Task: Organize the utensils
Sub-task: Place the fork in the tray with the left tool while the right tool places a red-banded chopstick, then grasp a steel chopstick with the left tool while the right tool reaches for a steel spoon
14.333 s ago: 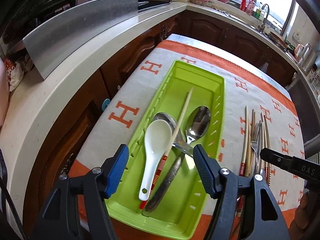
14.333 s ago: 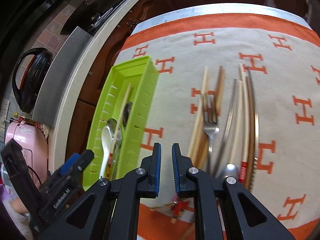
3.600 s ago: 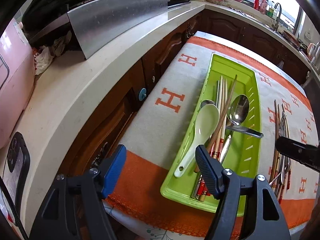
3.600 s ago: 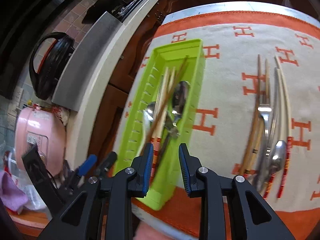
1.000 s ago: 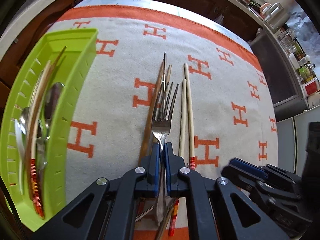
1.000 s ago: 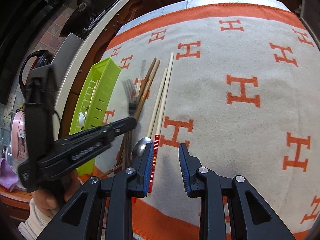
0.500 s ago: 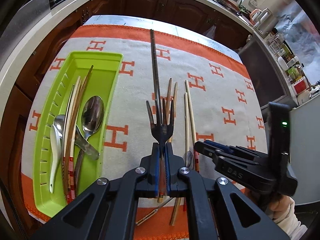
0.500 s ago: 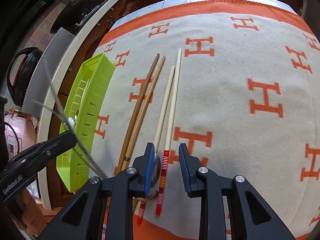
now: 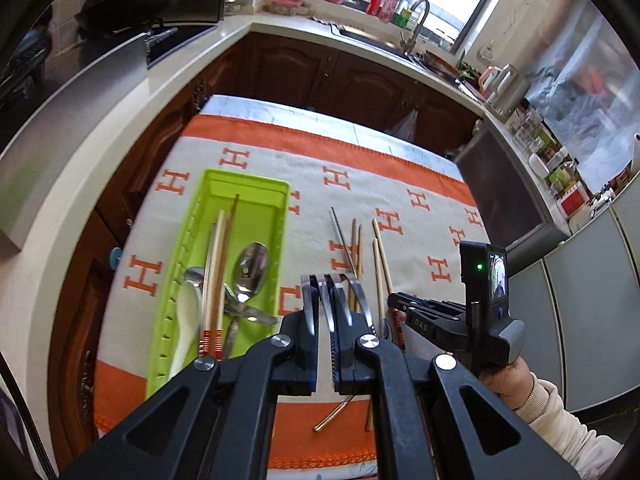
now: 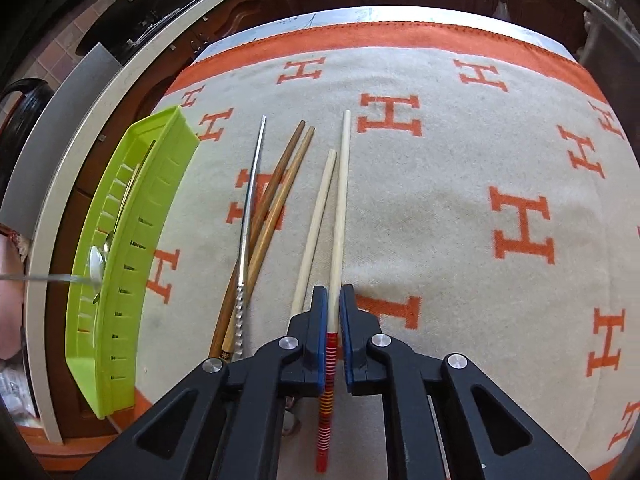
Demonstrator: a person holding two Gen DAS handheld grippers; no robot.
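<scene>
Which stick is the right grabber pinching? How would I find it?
Look at the orange-and-cream cloth, right of the green tray. Five sticks lie there; the right gripper pinches the rightmost, a pale chopstick. It reaches farther than its pale twin, and has a red-striped end.

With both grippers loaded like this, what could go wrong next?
1. The left gripper pinches the fork by its thin neck; it may pivot or slip before reaching the green tray.
2. The right gripper, whose jaws have just been closing, clamps only one pale chopstick; its mate lies alongside and may get dragged or left behind.
3. The tray already holds crossed spoons and chopsticks, so the fork may land on top and stick out.
</scene>
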